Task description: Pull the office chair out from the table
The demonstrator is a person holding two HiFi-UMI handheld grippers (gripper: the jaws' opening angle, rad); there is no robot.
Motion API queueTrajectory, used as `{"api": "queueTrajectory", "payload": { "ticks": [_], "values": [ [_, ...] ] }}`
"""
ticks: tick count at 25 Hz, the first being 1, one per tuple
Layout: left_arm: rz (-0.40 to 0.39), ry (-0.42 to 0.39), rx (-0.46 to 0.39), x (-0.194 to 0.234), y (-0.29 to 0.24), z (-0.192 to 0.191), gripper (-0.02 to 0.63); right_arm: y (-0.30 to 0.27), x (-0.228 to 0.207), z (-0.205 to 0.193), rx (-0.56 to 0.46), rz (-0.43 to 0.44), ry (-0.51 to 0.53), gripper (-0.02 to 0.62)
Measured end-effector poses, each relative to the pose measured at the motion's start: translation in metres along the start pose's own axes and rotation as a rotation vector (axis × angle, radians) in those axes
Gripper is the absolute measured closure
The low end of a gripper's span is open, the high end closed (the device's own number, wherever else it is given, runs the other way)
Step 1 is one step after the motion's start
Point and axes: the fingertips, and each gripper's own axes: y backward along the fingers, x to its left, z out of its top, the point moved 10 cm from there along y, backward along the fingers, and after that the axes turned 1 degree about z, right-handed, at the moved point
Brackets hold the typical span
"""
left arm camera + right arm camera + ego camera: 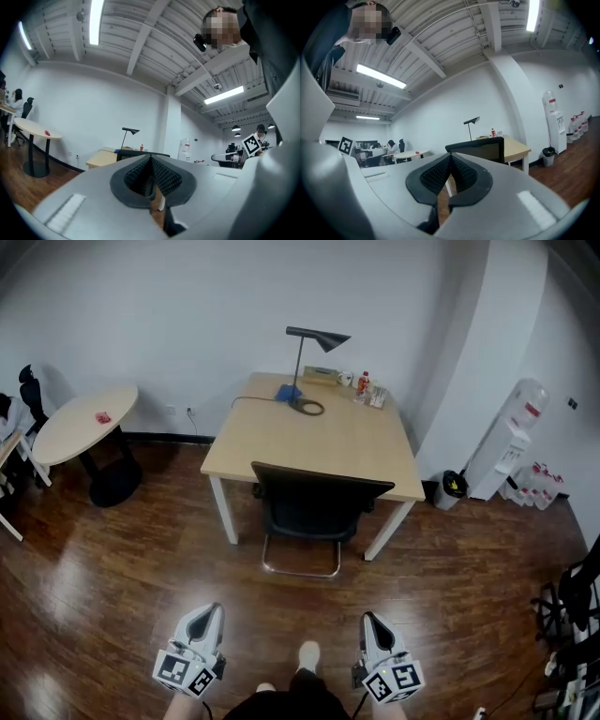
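A black office chair (317,502) with a chrome sled base stands tucked under the near edge of the light wooden table (281,442). Its backrest (480,149) shows ahead in the right gripper view, and its top edge (143,153) just above the jaws in the left gripper view. My left gripper (208,613) and right gripper (371,622) are low in the head view, well short of the chair, both pointing level toward it. Both are shut with nothing between the pads (151,174) (449,171).
On the table stand a black lamp (314,343), a blue item, a bottle and cups at the far edge. A round table (82,423) is at left, a water dispenser (514,442) and small bin (454,486) at right, another chair (574,601) far right. Dark wood floor lies between me and the chair.
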Motion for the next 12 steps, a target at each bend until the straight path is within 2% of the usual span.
{"api": "queueTrajectory", "payload": {
  "ticks": [4, 12],
  "values": [
    [-0.003, -0.001, 0.006, -0.003, -0.044, -0.001, 0.604, -0.024, -0.034, 0.009, -0.015, 0.001, -0.038, 0.581],
    [-0.033, -0.063, -0.013, -0.01, -0.137, 0.005, 0.604, -0.079, -0.104, 0.029, -0.051, -0.008, -0.026, 0.581]
  ]
}}
